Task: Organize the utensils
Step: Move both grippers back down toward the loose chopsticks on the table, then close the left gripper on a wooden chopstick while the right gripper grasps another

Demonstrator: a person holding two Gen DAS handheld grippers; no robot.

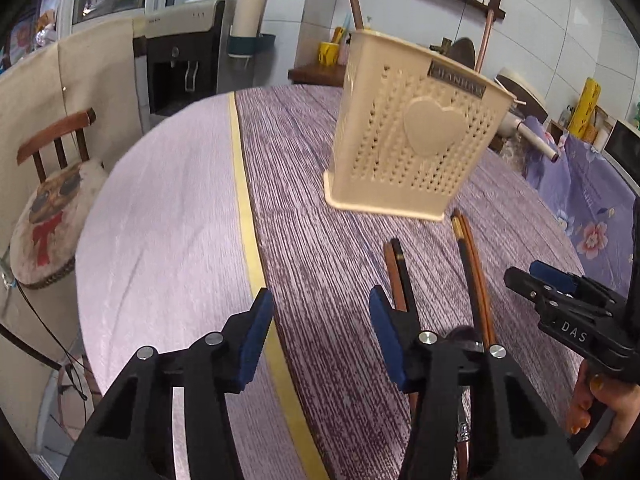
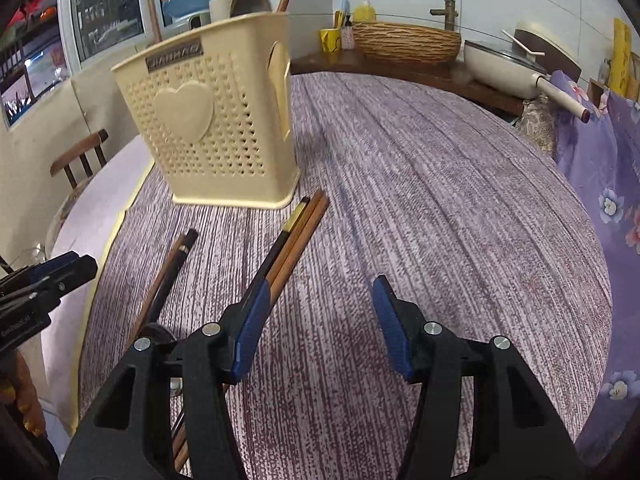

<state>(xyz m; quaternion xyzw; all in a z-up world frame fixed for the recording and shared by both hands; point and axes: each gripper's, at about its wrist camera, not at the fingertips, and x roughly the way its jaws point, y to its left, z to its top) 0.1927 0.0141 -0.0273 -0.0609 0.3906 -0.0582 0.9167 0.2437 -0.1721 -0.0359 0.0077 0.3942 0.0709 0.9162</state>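
- Chopsticks lie in two loose bunches on the counter, just in front of the cream utensil holder, which stands upright towards the far edge.
- My left gripper is half open and empty, beside the left bunch.
- My right gripper is half open, holding nothing.
- I judge this the approach; next I must straddle a bunch and close.

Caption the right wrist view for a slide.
Open right gripper above the purple tablecloth, chopsticks lying before the cream utensil holder.
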